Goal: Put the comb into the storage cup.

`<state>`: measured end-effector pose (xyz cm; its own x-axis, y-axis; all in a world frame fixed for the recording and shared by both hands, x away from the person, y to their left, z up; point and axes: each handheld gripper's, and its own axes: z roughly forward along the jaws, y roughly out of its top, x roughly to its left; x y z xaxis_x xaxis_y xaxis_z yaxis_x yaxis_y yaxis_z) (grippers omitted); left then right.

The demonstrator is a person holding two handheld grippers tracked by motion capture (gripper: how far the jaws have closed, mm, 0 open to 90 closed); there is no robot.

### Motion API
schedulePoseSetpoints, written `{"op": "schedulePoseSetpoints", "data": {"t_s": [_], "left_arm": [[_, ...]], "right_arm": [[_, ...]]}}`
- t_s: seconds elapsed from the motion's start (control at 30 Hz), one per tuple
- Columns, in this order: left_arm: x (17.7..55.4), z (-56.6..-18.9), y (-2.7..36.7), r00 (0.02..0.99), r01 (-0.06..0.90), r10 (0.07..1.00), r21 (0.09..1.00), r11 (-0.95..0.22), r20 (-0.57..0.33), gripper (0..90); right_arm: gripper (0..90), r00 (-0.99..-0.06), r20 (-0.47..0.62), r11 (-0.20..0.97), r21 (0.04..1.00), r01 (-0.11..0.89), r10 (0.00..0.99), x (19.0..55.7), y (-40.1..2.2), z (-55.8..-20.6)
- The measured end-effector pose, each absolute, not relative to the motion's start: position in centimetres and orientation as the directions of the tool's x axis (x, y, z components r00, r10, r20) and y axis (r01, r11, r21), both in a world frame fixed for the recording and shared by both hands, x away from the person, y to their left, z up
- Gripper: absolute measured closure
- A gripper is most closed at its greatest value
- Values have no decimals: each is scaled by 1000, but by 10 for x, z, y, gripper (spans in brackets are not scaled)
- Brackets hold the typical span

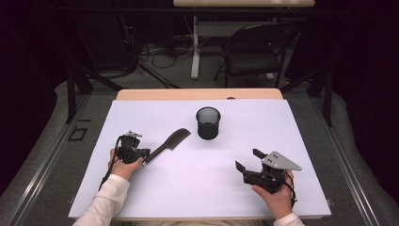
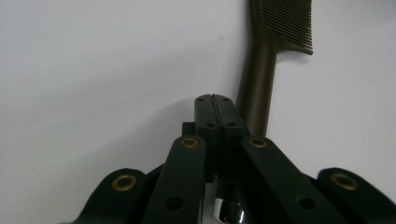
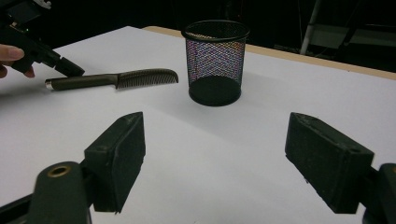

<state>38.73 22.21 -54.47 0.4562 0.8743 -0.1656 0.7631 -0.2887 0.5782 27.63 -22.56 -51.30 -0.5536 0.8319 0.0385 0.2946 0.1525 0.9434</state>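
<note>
A dark comb [image 1: 169,141] lies flat on the white table top [image 1: 197,188], left of centre, its teeth end toward the black mesh cup [image 1: 208,122]. My left gripper [image 1: 146,157] is shut with nothing between its jaws. In the left gripper view its tips [image 2: 215,98] rest just beside the comb's handle [image 2: 257,79], whose metal end cap shows underneath. At the right front, my right gripper [image 1: 249,159] stands open and empty, pointing toward the cup [image 3: 215,63] and comb [image 3: 116,79]. Its fingers [image 3: 116,158] are wide apart over bare table.
The mesh cup stands upright near the table's back centre. A wooden strip [image 1: 197,94] runs along the far edge. Beyond it are a folding chair [image 1: 254,52], a table leg and cables on the floor.
</note>
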Motion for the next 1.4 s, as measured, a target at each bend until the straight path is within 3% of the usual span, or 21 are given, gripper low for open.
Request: {"op": "schedulePoseSetpoints", "data": {"t_s": [0.7,1.4], "left_arm": [[381,-530,230,466,733,867,626,-267,-176,830],[376,-521,231,488,709,855,651,-272,-175,586]], "right_arm": [[201,-555,36,155,943,294,831,277,-226,-513],[201,-555,33,158,943,293,831,277,-226,-513]]}}
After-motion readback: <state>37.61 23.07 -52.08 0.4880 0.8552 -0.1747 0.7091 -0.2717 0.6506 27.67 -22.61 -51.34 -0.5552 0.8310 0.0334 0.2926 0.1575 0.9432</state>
